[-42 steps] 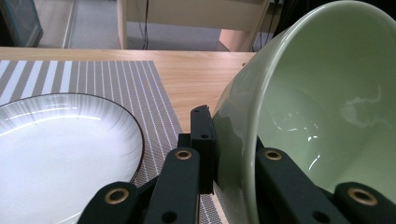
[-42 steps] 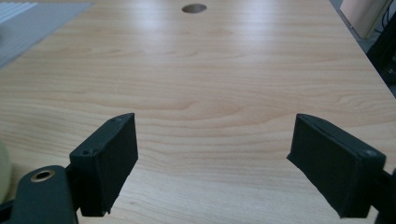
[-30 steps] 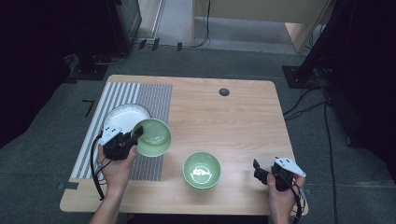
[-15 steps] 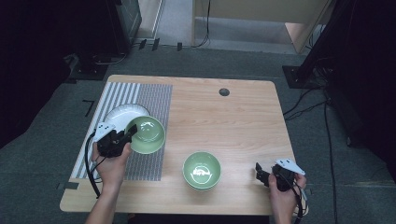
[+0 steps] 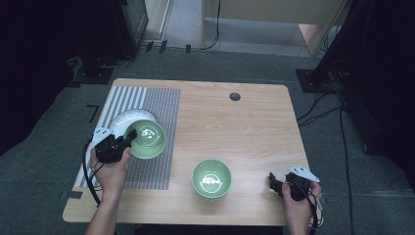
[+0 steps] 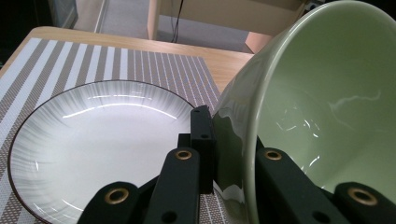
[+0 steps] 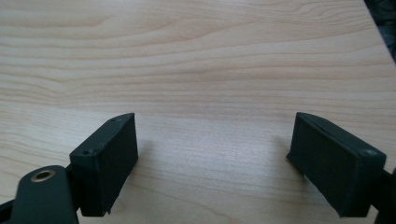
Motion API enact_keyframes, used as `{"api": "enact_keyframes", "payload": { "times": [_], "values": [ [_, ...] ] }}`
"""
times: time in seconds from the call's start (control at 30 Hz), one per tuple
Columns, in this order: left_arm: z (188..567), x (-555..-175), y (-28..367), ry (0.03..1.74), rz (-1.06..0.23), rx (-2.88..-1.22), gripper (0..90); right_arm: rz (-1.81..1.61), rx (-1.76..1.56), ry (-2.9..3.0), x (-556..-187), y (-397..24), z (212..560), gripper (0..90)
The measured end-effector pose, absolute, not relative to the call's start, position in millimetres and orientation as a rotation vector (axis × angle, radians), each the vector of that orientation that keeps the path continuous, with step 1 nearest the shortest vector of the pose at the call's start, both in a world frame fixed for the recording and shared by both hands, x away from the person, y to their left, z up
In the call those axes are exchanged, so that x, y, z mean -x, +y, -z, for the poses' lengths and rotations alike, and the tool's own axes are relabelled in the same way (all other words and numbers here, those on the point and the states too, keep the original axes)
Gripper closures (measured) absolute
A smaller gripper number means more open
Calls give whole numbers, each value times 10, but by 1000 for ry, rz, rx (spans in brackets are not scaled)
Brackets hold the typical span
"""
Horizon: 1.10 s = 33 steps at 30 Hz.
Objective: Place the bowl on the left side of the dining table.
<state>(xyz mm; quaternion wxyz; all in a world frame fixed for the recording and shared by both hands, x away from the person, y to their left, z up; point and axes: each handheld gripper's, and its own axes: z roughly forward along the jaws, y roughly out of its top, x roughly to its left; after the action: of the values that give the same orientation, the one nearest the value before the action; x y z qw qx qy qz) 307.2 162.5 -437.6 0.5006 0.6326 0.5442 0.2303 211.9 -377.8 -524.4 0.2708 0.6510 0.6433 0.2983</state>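
While the left gripper (image 5: 128, 139) is clamped on the rim of a green bowl (image 5: 147, 139), one jaw sits outside the wall and the other inside, per the left gripper view. That bowl (image 6: 322, 107) is tilted, w/ its open side facing away from the hand, and it's over the striped placemat (image 5: 156, 105), overlapping the near edge of the white plate (image 5: 128, 119). Can't tell if the bowl's bottom actually touches the plate or mat, tbh the high view's too small for that. Plate (image 6: 93, 140) lies flat on the mat.

Right gripper (image 5: 275, 183) is by the table's (image 5: 235, 127) near right corner, jaws spread wide w/ nothing between them, just bare wood under them. A second green bowl (image 5: 211, 178) sits upright on the wood, between the two hands, well apart from the mat.
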Motion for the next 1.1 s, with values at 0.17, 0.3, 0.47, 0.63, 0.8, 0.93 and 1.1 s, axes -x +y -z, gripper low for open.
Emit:
{"api": "enact_keyframes", "payload": {
  "times": [0.17,0.3,0.47,0.63,0.8,0.93,1.1],
  "values": [
    [4391,-3090,1655,1325,-559,-1528,837,-786,-1748,1741,-2124,-3784,5246,140],
    [4415,-3110,1677,1338,-561,-1526,837,-789,-1748,1744,-2125,-3814,5247,135],
    [4434,-3128,1707,1350,-560,-1521,837,-786,-1751,1741,-2122,-3835,5247,134],
    [4458,-3149,1759,1371,-558,-1506,836,-785,-1752,1741,-2123,-3836,5247,131],
    [4486,-3175,1790,1386,-562,-1504,837,-785,-1751,1741,-2123,-3835,5247,130],
    [4512,-3207,1839,1405,-564,-1501,837,-784,-1751,1741,-2123,-3835,5248,130],
    [4523,-3227,1878,1420,-566,-1488,837,-784,-1749,1742,-2122,-3835,5248,129]
  ]
}}
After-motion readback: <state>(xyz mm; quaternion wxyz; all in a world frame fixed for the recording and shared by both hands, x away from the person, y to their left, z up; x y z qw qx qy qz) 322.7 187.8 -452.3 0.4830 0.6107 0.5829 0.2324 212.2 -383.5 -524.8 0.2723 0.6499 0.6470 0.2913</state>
